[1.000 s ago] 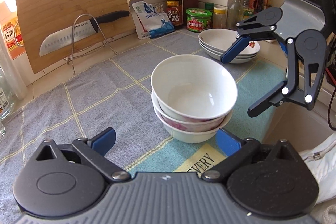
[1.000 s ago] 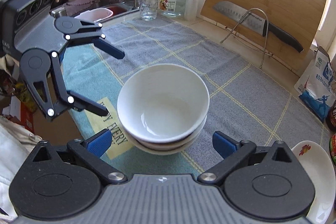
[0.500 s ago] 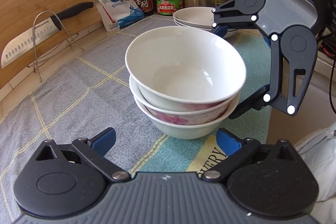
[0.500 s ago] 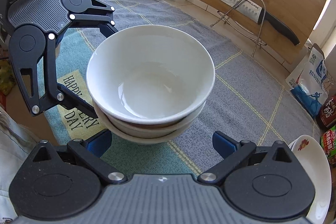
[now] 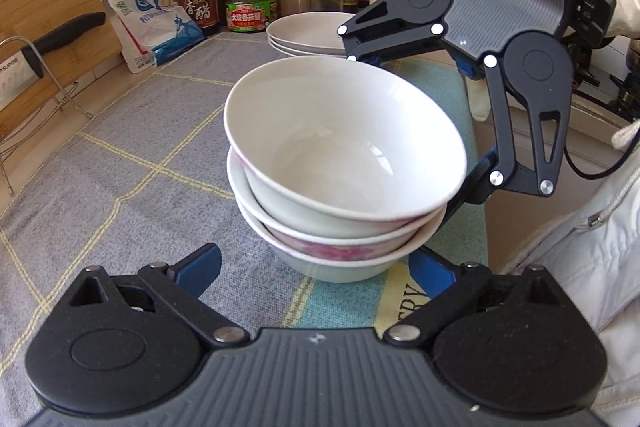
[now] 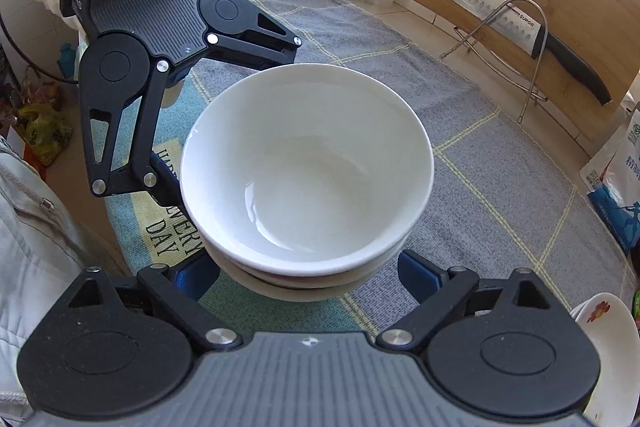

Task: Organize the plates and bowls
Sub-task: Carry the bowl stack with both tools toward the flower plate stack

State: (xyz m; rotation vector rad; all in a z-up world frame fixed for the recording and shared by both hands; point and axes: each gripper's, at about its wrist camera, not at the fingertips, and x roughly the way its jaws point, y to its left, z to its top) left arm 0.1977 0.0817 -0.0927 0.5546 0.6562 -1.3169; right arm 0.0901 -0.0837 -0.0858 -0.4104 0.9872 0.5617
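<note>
Already done: three bowls nested in one stack on the mat; plates piled apart, near the jars.
Left gripper: jaws closing around the stack's base, pads not yet pressing.
Right gripper: jaws closing from the opposite side, likewise no grip yet.
Left to do: probably clamp and carry the stack to its place.

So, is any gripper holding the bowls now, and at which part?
Nothing is held yet. The left gripper and right gripper each straddle the stack of bowls low on its sides, jaws closing, pads apparently not pressing.
</note>
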